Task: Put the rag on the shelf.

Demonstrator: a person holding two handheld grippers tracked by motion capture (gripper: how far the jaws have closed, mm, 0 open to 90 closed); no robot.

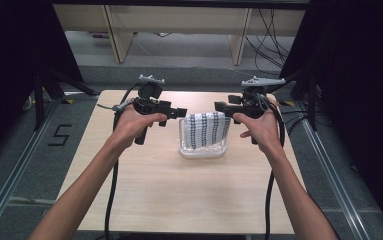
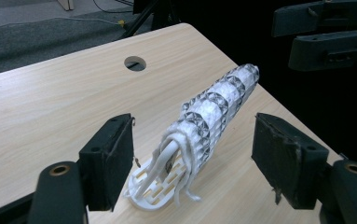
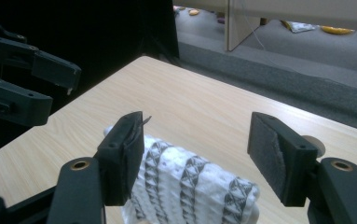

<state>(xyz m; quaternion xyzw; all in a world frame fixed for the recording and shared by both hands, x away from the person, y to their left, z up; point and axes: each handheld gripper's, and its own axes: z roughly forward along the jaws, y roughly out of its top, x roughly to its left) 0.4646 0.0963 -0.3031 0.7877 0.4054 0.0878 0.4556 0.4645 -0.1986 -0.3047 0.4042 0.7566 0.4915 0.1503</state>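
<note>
Towel [image 1: 206,129] draped over white basket [image 1: 202,149] between open grippers

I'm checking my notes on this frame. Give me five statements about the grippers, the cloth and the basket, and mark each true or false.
1. The patterned cloth sits in a white basket. True.
2. The left gripper is shut on the cloth. False: its jaws stand open on either side of the cloth, not touching it.
3. The right gripper is open. True.
4. The cloth lies spread flat on the table. False: it stands folded in the basket.
5. The tabletop has a round hole. True.
</note>
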